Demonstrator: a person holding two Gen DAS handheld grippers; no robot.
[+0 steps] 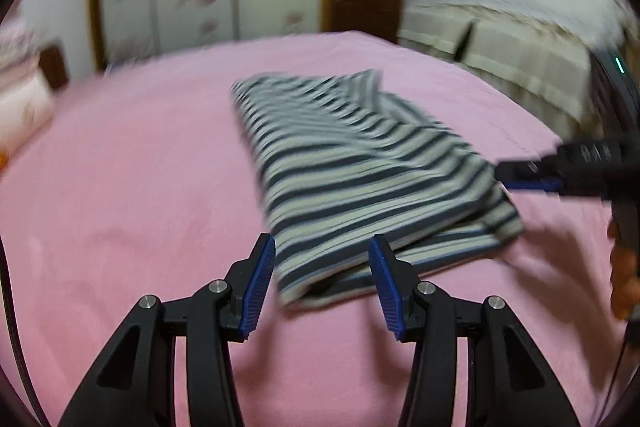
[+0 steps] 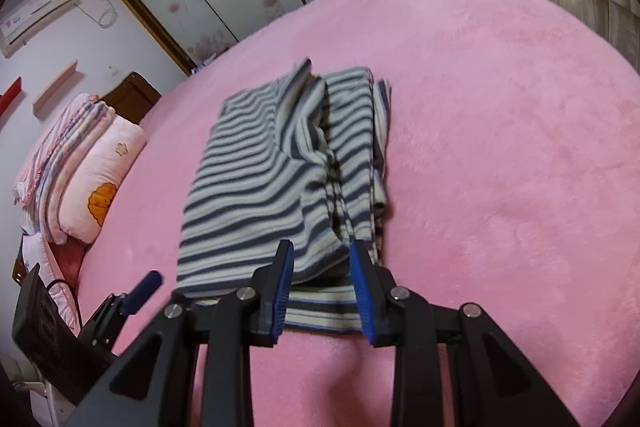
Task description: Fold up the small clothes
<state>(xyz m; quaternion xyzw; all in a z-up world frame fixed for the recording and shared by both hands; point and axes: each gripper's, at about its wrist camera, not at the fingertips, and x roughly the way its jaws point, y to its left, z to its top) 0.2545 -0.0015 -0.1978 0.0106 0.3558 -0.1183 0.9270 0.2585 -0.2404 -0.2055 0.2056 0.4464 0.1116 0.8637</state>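
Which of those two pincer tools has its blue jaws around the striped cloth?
The right gripper: its open fingers straddle the striped garment's near edge. The left gripper is open too.

A small striped garment (image 1: 360, 171) lies on a pink bed (image 1: 140, 167), knitted in dark navy and pale cream-grey horizontal bands. It is folded over itself into a rough rectangle of several layers, the upper layer covering most of the lower one. A strip of the bottom layer, edged with a thin blue line, pokes out along the near edge. Its far end is rumpled, with folds bunched along one side.
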